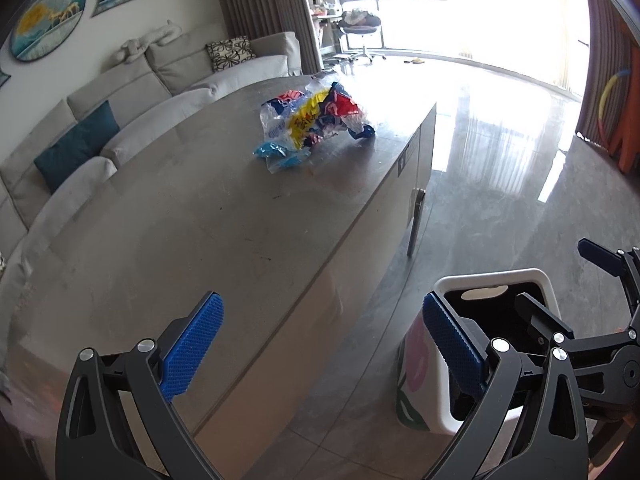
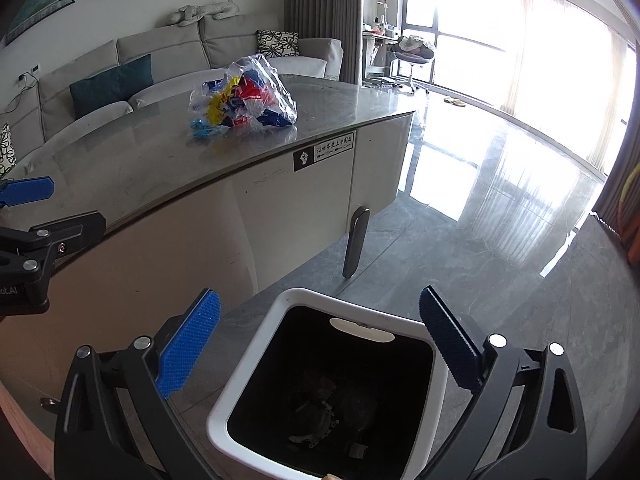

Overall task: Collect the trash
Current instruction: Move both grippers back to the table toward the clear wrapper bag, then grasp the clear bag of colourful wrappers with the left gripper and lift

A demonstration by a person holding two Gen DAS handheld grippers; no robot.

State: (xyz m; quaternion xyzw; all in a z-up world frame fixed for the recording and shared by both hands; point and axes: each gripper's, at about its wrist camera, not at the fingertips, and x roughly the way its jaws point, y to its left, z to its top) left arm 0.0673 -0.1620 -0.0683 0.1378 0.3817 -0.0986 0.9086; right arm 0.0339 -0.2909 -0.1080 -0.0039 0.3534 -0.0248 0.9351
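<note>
Here both grippers' fingers (image 1: 454,352) (image 2: 188,344) gape empty; crumpled wrappers (image 1: 314,122) stretch lengthwise across the table (image 1: 180,220).

Home living room, grey sofa (image 1: 132,92) with cushions, wall art (image 1: 44,24), curtained windows (image 2: 520,40)

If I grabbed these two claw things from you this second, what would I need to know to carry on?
Left gripper: open, empty, over the table's near end.
Right gripper: open, empty, above the white bin.
The crumpled plastic wrappers sit in one pile on the grey table, toward its far end, untouched.
The bin stands on the floor beside the table; something dark lies at its bottom, unclear what.
Left to do: grasp the wrapper pile and drop it in the bin.
</note>
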